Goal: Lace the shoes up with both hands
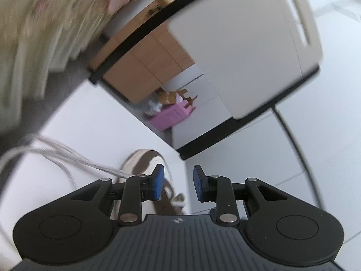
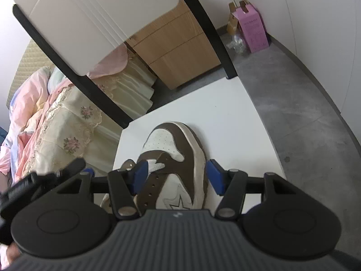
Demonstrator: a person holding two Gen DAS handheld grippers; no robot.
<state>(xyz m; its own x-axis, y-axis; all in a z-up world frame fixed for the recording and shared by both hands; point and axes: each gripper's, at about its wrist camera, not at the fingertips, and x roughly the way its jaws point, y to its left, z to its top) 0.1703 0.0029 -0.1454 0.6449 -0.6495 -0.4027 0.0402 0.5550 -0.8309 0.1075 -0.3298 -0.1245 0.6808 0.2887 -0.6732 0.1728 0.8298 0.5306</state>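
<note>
A brown and white sneaker (image 2: 180, 155) lies on the white table (image 2: 225, 117), toe pointing away. My right gripper (image 2: 178, 176) hovers over its eyelet area, open wide, with the shoe below and between the blue pads (image 2: 216, 177). A short white lace piece (image 2: 155, 166) shows by the left pad. In the left wrist view, white lace strands (image 1: 85, 158) run from the left towards the sneaker (image 1: 144, 160). My left gripper (image 1: 178, 183) is partly open beside the shoe with nothing between its pads. The left gripper (image 2: 45, 183) also appears blurred at the left of the right wrist view.
A white chair (image 2: 90, 22) with a black frame stands beyond the table. Behind it are a wooden drawer cabinet (image 2: 176, 45) and a pink box (image 2: 255, 31) on the grey floor. A bed with floral covers (image 2: 67, 124) lies to the left.
</note>
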